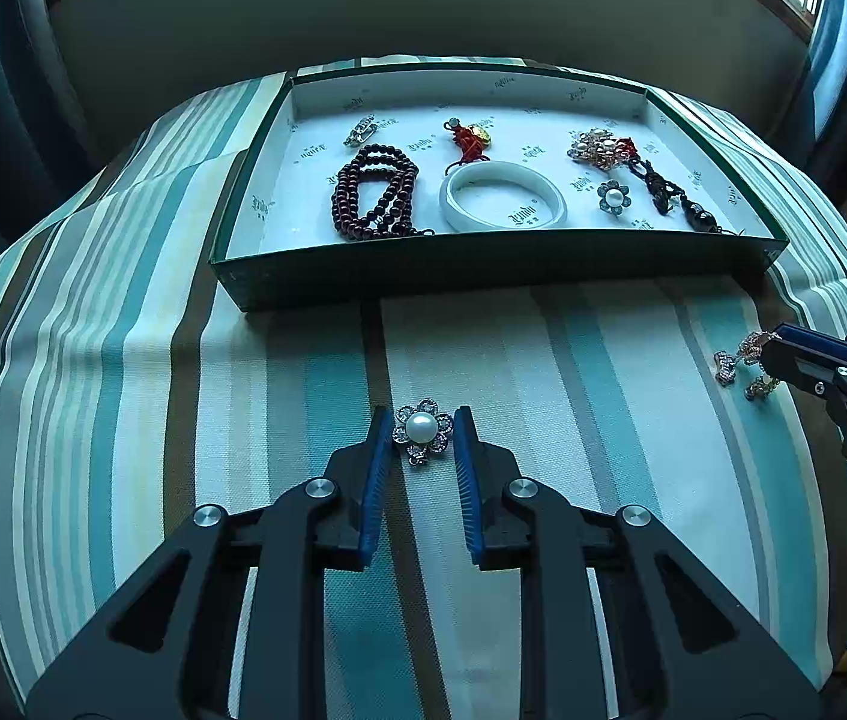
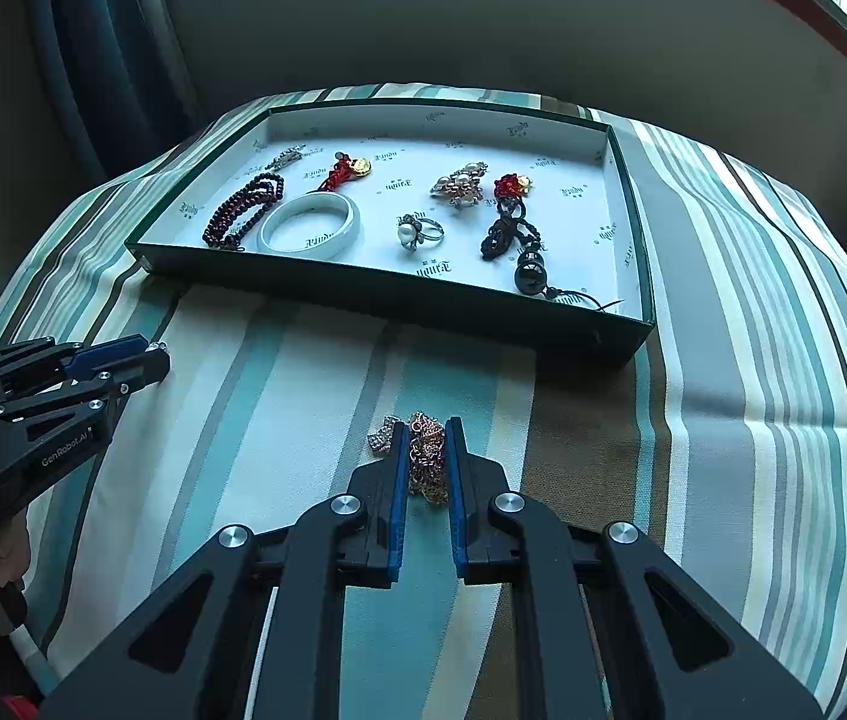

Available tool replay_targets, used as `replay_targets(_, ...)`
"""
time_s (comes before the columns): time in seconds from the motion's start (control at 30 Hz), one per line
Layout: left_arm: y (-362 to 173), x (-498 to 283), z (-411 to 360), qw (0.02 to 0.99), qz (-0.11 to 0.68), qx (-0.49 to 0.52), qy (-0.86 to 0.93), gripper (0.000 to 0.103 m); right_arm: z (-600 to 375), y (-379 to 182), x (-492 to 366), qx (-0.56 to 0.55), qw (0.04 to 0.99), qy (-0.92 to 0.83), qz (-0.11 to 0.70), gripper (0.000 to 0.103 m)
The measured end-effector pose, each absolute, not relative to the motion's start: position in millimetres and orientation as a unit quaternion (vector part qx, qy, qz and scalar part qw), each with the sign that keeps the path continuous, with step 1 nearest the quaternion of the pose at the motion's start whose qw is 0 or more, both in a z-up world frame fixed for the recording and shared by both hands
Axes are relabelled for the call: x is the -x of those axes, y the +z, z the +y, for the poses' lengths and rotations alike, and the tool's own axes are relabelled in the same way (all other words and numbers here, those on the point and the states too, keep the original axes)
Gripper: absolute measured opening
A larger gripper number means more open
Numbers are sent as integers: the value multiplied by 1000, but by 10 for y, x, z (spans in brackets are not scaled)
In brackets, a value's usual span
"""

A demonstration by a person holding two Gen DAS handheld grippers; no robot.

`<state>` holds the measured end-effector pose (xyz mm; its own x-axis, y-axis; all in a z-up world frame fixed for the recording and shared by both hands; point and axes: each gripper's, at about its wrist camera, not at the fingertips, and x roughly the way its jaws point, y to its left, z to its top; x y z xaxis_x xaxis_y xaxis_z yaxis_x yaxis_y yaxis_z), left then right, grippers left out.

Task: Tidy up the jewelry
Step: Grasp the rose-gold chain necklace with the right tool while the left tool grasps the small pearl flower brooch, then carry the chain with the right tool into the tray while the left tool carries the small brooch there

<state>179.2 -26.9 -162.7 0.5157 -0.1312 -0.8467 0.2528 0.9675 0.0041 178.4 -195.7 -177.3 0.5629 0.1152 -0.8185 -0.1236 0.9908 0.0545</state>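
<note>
A pearl flower brooch (image 1: pixel 422 430) lies on the striped cloth between the blue pads of my left gripper (image 1: pixel 422 429), which close on its sides. My right gripper (image 2: pixel 427 447) is shut on a rose-gold chain necklace (image 2: pixel 429 461) with a small silver bow charm (image 2: pixel 380 439) lying just left of the fingers. The right gripper also shows at the right edge of the left wrist view (image 1: pixel 774 354). The left gripper shows at the left of the right wrist view (image 2: pixel 150 357).
A shallow green box (image 1: pixel 483 264) with white lining stands at the back of the table. It holds a dark red bead strand (image 1: pixel 372 192), a white bangle (image 1: pixel 504 197), a pearl ring (image 1: pixel 613 198), a black cord pendant (image 1: pixel 678 198) and other pieces.
</note>
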Motion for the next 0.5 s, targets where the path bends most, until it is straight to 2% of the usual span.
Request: replay_targets(0.5, -1548, -1746, -243, 876, 465, -65, -108, 21, -1922, -1697, -1743, -4, 890, 74, 451, 12)
